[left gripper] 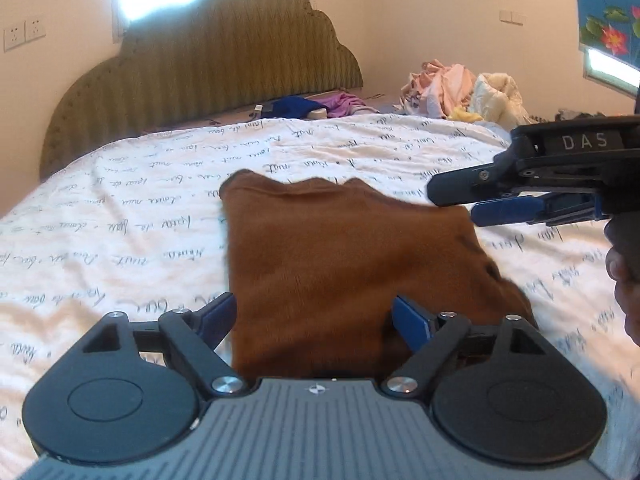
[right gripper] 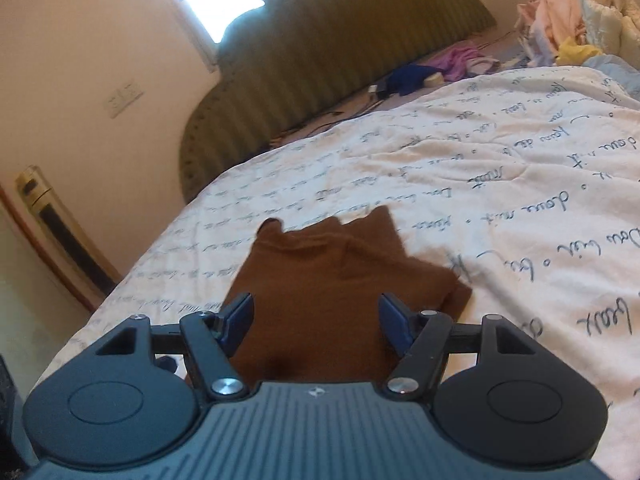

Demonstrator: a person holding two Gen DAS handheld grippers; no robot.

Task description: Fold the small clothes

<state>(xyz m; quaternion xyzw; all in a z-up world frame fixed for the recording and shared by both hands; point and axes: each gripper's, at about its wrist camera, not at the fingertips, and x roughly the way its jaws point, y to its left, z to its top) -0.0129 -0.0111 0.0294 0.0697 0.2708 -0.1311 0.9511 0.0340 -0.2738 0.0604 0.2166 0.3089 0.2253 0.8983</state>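
Observation:
A small brown knit garment (left gripper: pixel 340 256) lies folded flat on the white bedspread (left gripper: pixel 120 216) with script print. My left gripper (left gripper: pixel 316 316) is open, its blue fingers either side of the garment's near edge, holding nothing. My right gripper (left gripper: pixel 452 204) reaches in from the right above the garment's far right corner. In the right wrist view the right gripper (right gripper: pixel 316 316) is open over the near part of the brown garment (right gripper: pixel 340 272), with nothing between its fingers.
A green padded headboard (left gripper: pixel 208 68) stands at the back. A pile of pink and cream clothes (left gripper: pixel 460 88) sits at the far right of the bed. Blue and purple items (left gripper: pixel 312 106) lie by the headboard. A tower fan (right gripper: pixel 60 232) stands left of the bed.

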